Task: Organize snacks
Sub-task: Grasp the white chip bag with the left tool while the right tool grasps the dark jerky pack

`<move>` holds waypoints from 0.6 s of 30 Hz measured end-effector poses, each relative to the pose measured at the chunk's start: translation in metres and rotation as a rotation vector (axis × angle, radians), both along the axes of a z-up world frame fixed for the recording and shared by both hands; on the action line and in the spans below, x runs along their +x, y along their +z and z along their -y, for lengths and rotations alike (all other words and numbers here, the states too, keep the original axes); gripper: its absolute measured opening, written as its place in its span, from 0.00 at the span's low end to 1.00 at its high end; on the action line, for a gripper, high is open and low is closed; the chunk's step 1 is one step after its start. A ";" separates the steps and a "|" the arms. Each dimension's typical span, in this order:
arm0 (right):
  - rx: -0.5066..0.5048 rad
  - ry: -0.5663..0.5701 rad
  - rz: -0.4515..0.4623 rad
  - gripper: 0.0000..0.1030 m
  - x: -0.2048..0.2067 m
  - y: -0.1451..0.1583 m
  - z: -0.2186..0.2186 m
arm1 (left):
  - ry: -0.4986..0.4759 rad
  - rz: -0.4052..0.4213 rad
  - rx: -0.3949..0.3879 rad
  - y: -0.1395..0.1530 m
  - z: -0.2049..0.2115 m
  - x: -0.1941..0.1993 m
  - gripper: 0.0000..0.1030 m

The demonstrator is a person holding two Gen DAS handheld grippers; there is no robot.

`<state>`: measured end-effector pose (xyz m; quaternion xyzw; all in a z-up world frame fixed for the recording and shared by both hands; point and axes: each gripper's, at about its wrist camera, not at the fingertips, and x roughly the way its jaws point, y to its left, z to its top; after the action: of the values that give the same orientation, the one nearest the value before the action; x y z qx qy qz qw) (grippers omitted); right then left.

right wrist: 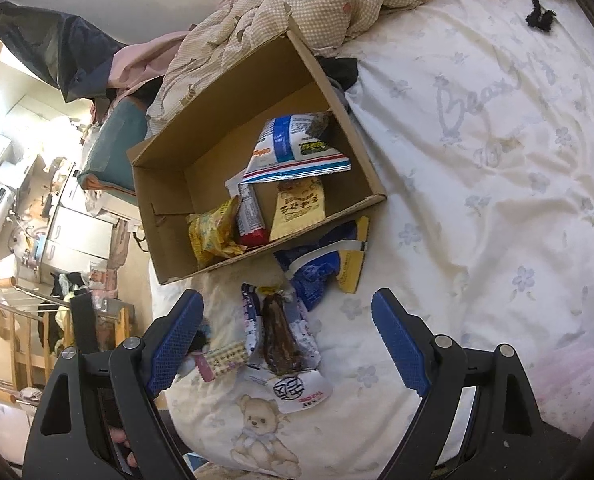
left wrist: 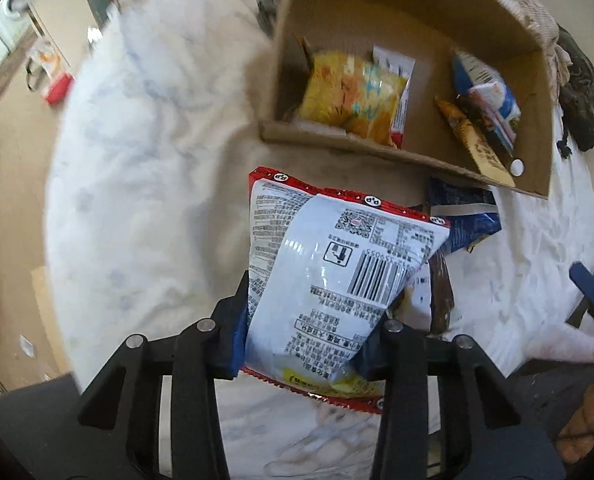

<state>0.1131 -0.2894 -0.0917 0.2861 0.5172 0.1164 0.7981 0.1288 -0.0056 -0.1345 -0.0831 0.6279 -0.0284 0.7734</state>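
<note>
We are putting snacks into the cardboard box [left wrist: 537, 92] on the bed [left wrist: 145, 168]. Our left gripper [left wrist: 305, 340] is pinching a white snack bag with red edges [left wrist: 337, 280], its blue pads pressed into both sides of the bag. The bag sits just in front of the box, which already has a yellow bag [left wrist: 349, 96] inside. Our right gripper [right wrist: 289, 344] is spread wide and holds nothing, hovering over a brown snack [right wrist: 279, 336]. We think the next move is to lift the bag up over the box wall and drop it in
</note>
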 end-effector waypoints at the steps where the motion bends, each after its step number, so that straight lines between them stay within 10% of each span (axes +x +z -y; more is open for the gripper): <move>1: 0.001 0.004 -0.001 0.86 0.000 0.000 -0.002 | 0.001 0.023 0.009 0.009 -0.003 -0.003 0.35; 10: -0.089 0.105 -0.093 0.86 0.002 -0.020 -0.028 | -0.021 0.105 0.066 0.059 -0.023 -0.019 0.35; 18: -0.410 0.295 -0.188 0.74 0.015 -0.063 -0.085 | 0.024 0.086 0.016 0.048 -0.032 -0.025 0.35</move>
<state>0.1283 -0.2046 -0.1550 0.0496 0.6380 0.0972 0.7623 0.1038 0.0263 -0.0866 -0.0831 0.5933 -0.0174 0.8005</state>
